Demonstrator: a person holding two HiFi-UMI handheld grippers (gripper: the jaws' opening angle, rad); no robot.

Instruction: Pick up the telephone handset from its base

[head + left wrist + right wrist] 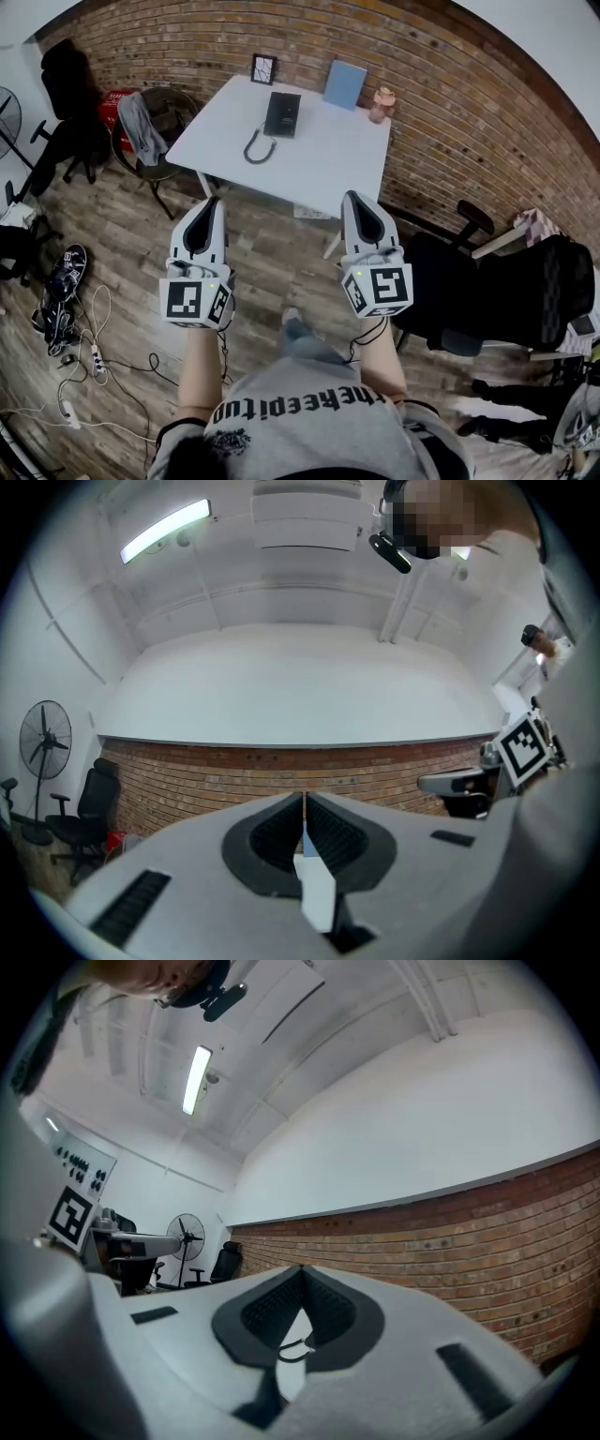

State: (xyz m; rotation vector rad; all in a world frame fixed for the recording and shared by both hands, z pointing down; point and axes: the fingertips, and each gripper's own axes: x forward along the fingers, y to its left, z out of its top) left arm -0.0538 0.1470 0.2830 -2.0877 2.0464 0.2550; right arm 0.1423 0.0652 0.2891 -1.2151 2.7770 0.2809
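Observation:
A black telephone lies on the white table by the brick wall, its handset resting on the base and its coiled cord looping toward the table's near edge. Both grippers hang in the air well short of the table, over the wooden floor. My left gripper points at the table's near left side and is shut on nothing. My right gripper points at the near right side, also shut and empty. In the left gripper view the jaws meet, and in the right gripper view they meet too.
On the table's far side stand a small picture frame, a blue book and a pink bottle. A chair draped with grey cloth stands left of the table, a black office chair at the right. Cables and shoes litter the floor at left.

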